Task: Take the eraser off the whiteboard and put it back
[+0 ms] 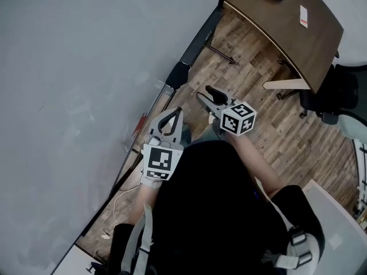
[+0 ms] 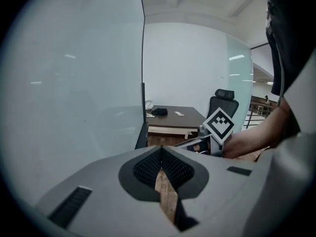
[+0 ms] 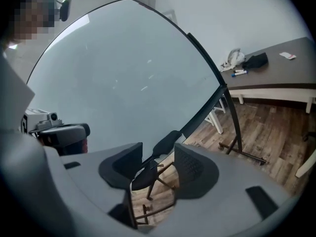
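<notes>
eraser (image 3: 167, 141) — dark, oblong | at whiteboard (image 1: 86, 96) lower edge

Person is wearing a black top (image 1: 212, 199); pale grey harness straps (image 1: 144, 234) are running over it, with a buckle (image 1: 298, 238) showing at one side; the left gripper (image 1: 175, 114) and right gripper (image 1: 205, 94) are showing smooth grey shells; each is bearing a white marker cube (image 1: 238, 118) printed with black squares; black ribbed pads (image 2: 145, 166) are lining the jaws; dark rectangular slots (image 2: 70, 206) are marking the shells.
</notes>
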Demonstrator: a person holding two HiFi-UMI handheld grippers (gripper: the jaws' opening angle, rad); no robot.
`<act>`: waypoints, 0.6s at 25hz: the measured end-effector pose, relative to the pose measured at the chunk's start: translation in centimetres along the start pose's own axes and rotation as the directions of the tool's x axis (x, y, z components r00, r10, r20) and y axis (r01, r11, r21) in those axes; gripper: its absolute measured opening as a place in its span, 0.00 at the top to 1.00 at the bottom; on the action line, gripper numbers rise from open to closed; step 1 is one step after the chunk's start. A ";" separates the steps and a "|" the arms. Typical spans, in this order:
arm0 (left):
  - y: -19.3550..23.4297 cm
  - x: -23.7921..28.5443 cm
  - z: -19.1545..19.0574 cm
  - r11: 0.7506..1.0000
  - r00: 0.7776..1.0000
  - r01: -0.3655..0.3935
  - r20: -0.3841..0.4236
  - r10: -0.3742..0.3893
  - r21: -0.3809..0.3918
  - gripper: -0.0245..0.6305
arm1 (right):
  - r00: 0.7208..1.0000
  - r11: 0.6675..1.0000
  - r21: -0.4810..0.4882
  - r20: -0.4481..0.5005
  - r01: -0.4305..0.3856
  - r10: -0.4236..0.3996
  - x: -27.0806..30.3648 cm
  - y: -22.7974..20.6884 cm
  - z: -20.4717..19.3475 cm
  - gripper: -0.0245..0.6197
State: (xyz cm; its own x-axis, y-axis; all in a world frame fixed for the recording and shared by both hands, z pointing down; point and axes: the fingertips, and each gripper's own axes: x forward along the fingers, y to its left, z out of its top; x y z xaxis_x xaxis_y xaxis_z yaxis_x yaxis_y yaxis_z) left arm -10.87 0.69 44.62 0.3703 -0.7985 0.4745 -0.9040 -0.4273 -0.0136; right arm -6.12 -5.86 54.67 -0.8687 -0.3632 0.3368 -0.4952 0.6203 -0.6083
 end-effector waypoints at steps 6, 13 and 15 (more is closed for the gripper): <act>0.6 0.8 -0.8 0.995 0.997 0.058 -0.059 -0.054 0.080 0.95 | 1.000 0.994 0.111 -0.007 0.014 -0.014 3.1 -1.1 -1.2 0.60; 1.7 1.8 -1.7 0.988 0.991 0.093 -0.112 -0.079 0.125 0.95 | 1.000 0.969 0.247 0.017 0.007 -0.011 6.3 -2.0 -2.1 0.56; 1.7 1.8 -2.0 0.986 0.989 0.103 -0.120 -0.088 0.127 0.95 | 1.000 0.957 0.289 0.021 0.010 -0.017 7.0 -2.4 -2.5 0.55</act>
State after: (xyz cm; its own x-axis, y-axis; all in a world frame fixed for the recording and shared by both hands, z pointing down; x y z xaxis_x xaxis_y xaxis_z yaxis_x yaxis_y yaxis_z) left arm -12.18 -0.70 47.21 0.4205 -0.7013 0.5757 -0.8263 -0.5580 -0.0761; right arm -11.03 -8.15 60.24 -0.8596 -0.3885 0.3319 -0.4795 0.3888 -0.7868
